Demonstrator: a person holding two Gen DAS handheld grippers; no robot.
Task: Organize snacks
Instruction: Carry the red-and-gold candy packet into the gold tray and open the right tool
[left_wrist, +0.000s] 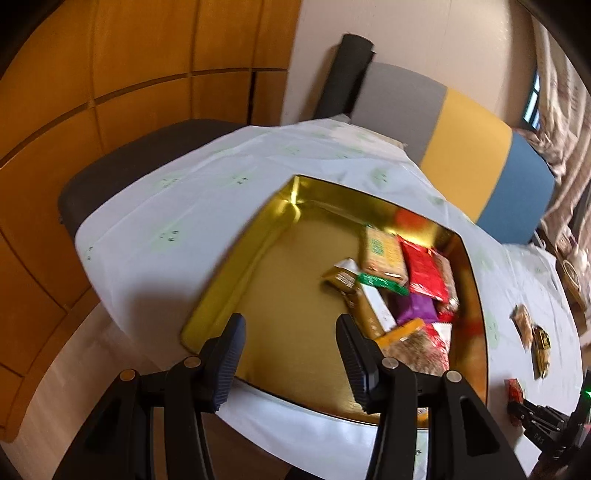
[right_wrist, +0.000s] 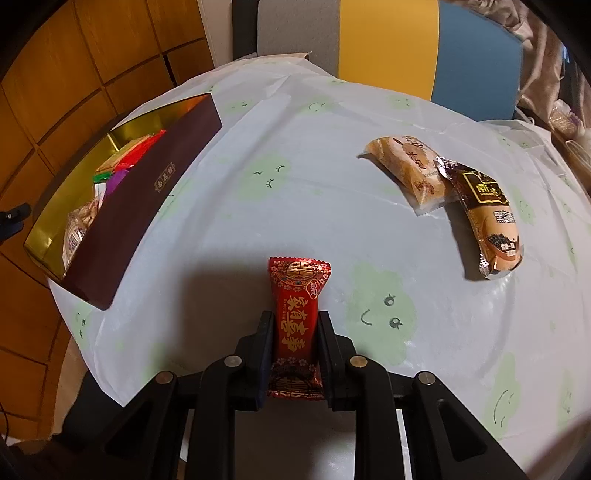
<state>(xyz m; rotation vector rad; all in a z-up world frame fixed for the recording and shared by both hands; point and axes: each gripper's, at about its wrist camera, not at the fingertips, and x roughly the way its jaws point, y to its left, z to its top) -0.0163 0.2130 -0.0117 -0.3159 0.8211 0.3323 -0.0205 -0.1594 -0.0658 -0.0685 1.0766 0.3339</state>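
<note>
A red snack packet (right_wrist: 294, 325) with gold characters stands gripped lengthwise between the narrow-set fingers (right_wrist: 265, 354) of the right gripper (right_wrist: 294, 345), held above the near edge of a counter (right_wrist: 314, 206) draped in a pale cloth printed with green smiling faces. Toward the counter's right edge, two more wrapped snacks lie touching: a tan packet (right_wrist: 410, 170) and a brown-and-cream packet (right_wrist: 487, 218), the latter's end overlapping the first. At the counter's left edge sits a gold-lined box (right_wrist: 147, 192) with a dark maroon outer wall, already holding a heap of assorted wrappers (left_wrist: 402, 284) crowded against its right side. The left gripper (left_wrist: 290, 354) hovers over the box's bare gold floor, its fingers (left_wrist: 231, 354) parted and empty. Behind the counter stands a grey, yellow and blue panel (left_wrist: 469, 147).
</note>
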